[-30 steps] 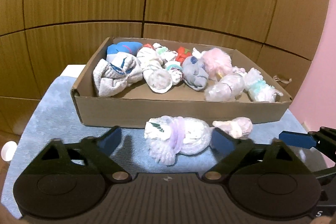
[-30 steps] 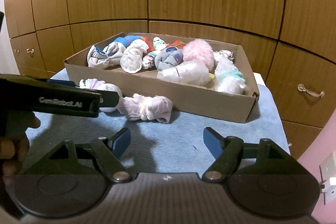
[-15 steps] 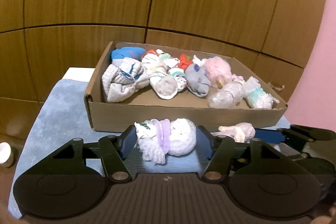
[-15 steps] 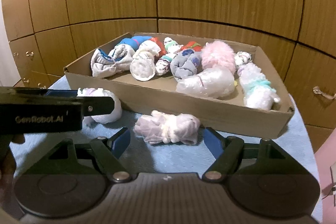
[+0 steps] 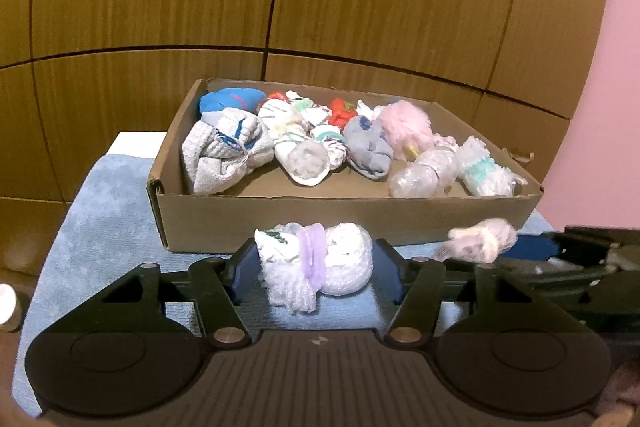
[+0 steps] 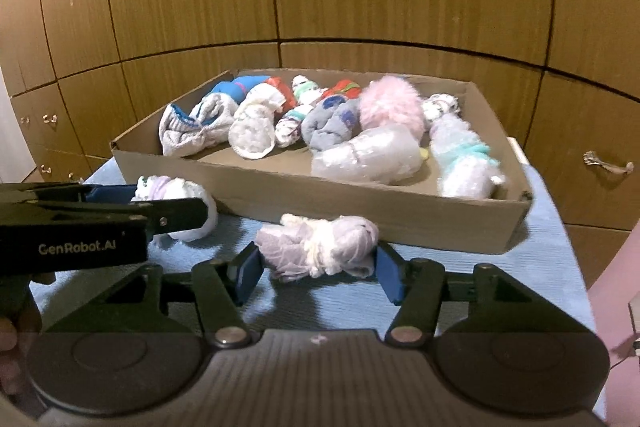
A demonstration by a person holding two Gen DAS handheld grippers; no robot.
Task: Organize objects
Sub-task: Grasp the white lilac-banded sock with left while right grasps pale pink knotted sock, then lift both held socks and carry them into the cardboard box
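A white sock bundle with a purple band (image 5: 344,259) lies on the blue towel (image 5: 108,219) in front of the cardboard box (image 5: 224,223). My left gripper (image 5: 314,265) has a blue pad against each end of it, and its jaws are closing. In the right wrist view a pale lilac-and-white sock bundle (image 6: 320,247) sits between the pads of my right gripper (image 6: 316,269), which touch both ends while the jaws are closing. The box (image 6: 360,205) holds several rolled socks, among them a fluffy pink one (image 6: 392,107).
Wooden cabinet doors stand close behind the box, with a metal handle (image 6: 608,165) at the right. A pink wall (image 5: 600,107) lies to the right. A small white object (image 5: 6,303) sits past the towel's left edge. A hand (image 6: 16,319) holds the left gripper.
Both grippers have moved forward around their sock bundles and narrowed until the pads meet the ends. The lilac bundle looks slightly shifted in the left wrist view.
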